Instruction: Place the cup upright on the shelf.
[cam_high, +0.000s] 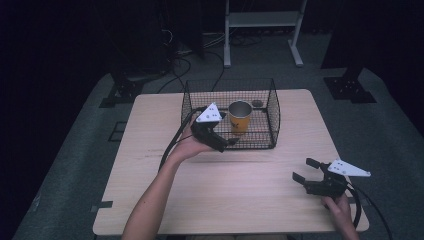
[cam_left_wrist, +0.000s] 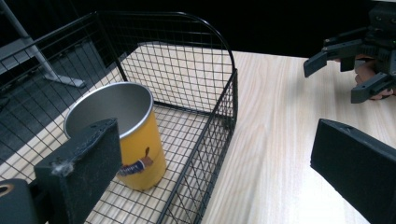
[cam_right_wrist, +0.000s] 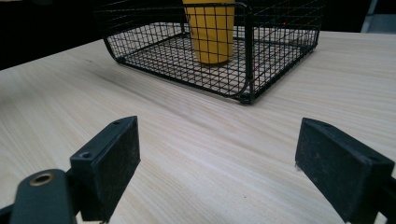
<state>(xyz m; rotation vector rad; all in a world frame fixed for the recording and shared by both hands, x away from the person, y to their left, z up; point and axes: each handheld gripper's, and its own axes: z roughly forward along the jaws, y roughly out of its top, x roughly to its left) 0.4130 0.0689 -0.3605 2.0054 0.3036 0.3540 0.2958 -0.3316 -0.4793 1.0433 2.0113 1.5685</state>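
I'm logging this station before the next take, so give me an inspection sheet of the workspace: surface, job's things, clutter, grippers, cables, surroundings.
Surface: light wood table, bare apart from the basket.
Job's things: yellow cup with a metal inside stands upright in the black wire basket at the table's far middle.
Clutter: a small dark round thing lies in the basket behind the cup; too small to tell what it is.
Grippers: left gripper open at the basket's near left corner, holding nothing; right gripper open over the near right of the table, holding nothing.
Cables: one black cable trails from the left gripper, another from the right.
Surroundings: grey floor, a white frame, dark stands.
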